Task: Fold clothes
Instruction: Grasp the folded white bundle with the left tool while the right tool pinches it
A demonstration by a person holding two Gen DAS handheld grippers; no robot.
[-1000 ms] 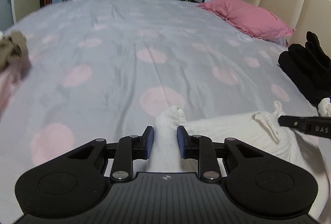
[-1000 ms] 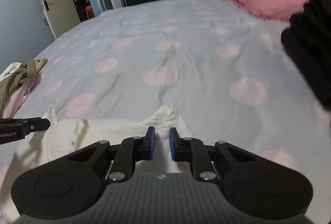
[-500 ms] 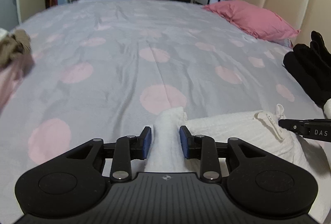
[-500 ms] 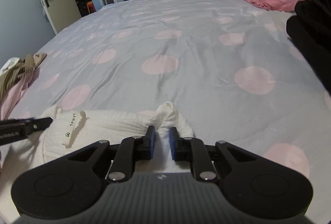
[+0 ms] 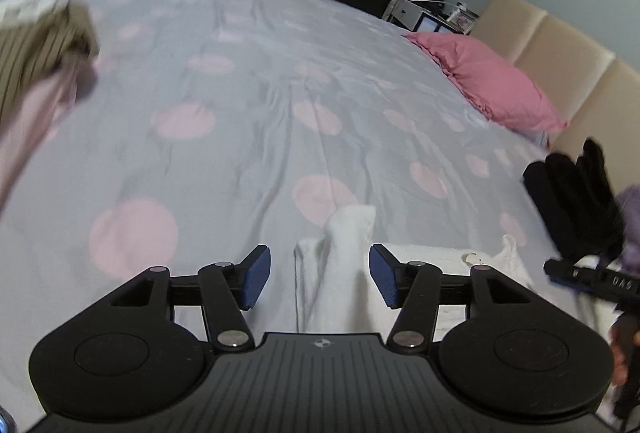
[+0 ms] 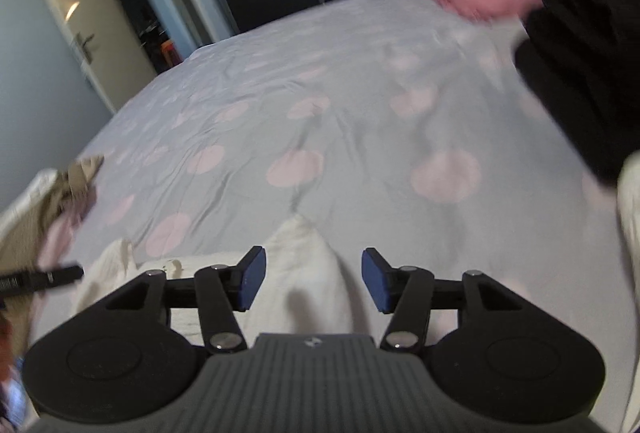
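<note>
- My left gripper (image 5: 319,282) and right gripper (image 6: 311,280) both stand wide apart, holding nothing.
- The white top (image 5: 348,273) lies on the near edge of the bed (image 5: 248,121), a peaked corner between each pair of fingers.
- It looks soft, light and limp; I judge those peaked corners the best place to pinch.

Left gripper (image 5: 319,282): jaws spread wide, blue pads (image 5: 256,283) clear on both sides, nothing clamped. Right gripper (image 6: 309,280): same, jaws wide apart, blue pads (image 6: 376,286) not in contact with anything. Both point forward and slightly down, roughly side by side. Right gripper's finger shows at the right edge of the left wrist view, with part of the person's hand (image 5: 622,347) below it. Left gripper's finger shows at the left edge of the right wrist view.
</note>
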